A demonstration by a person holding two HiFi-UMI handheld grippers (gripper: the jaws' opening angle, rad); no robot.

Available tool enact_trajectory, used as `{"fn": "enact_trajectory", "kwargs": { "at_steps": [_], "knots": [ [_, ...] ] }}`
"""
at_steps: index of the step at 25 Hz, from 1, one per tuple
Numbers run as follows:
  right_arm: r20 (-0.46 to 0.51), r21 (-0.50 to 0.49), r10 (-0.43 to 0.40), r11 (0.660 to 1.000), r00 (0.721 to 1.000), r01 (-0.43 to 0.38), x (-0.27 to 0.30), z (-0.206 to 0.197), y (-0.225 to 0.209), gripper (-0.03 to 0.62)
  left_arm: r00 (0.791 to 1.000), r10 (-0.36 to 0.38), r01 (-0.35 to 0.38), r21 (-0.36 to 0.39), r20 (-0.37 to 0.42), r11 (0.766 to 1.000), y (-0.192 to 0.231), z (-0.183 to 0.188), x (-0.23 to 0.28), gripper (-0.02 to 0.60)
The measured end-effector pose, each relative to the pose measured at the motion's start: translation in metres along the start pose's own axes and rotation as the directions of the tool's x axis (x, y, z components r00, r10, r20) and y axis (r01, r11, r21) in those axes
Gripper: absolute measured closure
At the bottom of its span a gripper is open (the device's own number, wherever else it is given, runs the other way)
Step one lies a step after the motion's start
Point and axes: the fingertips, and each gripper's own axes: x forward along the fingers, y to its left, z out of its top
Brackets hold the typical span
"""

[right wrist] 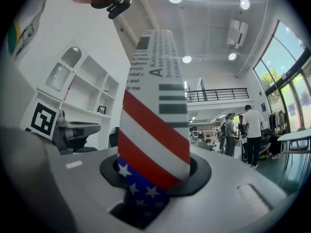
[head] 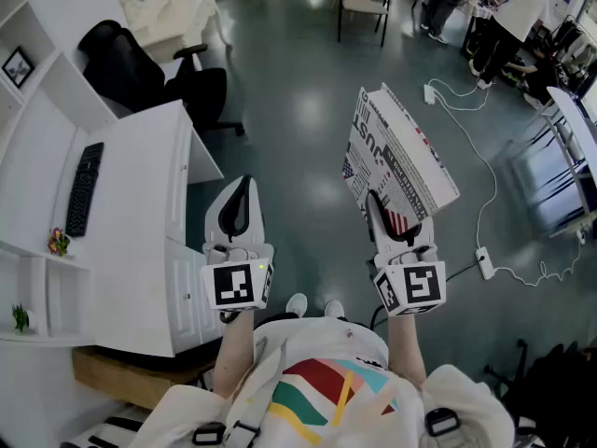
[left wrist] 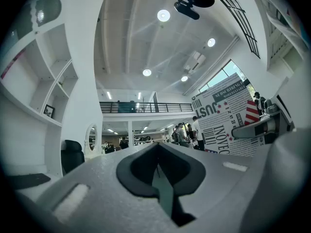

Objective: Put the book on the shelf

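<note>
A white desk (head: 140, 203) stands at the left, with a black keyboard (head: 84, 189) lying flat on its top. The white shelf unit (head: 51, 96) beside it carries a small framed picture (head: 17, 65), a colourful trinket (head: 59, 242) and a tiny green plant (head: 19, 317). On the grey floor (head: 298, 110) stands a black office chair (head: 154, 77), and a white power strip (head: 484, 262) lies there with its cable.

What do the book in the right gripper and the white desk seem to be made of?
Book: probably printed card or paper cover, smooth; stiff flat faces carry text and a flag pattern. Desk: likely painted or laminated board, matte white; flat panels, sharp edges.
</note>
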Motion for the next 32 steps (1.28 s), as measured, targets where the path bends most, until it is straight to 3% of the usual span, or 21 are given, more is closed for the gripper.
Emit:
{"fn": "enact_trajectory", "kwargs": {
  "at_steps": [16,26,32],
  "knots": [
    [0.012,-0.047,0.064,0.997,0.998,-0.063,0.016,-0.018,-0.015,0.439,0.998,0.066,-0.066,0.02,-0.006,0.998,0.006,-0.026,0.019,0.583],
    [-0.056,-0.006,0.124,0.992,0.991,-0.124,0.01,-0.048,-0.053,0.439,0.994,0.097,-0.097,0.009,-0.057,0.995,-0.036,-0.043,0.029,0.583],
    [-0.045,0.007,0.142,0.99,0.989,-0.142,0.047,-0.055,-0.055,0.439,0.994,0.1,-0.099,0.027,-0.038,0.995,-0.025,-0.052,0.055,0.583]
  ]
}}
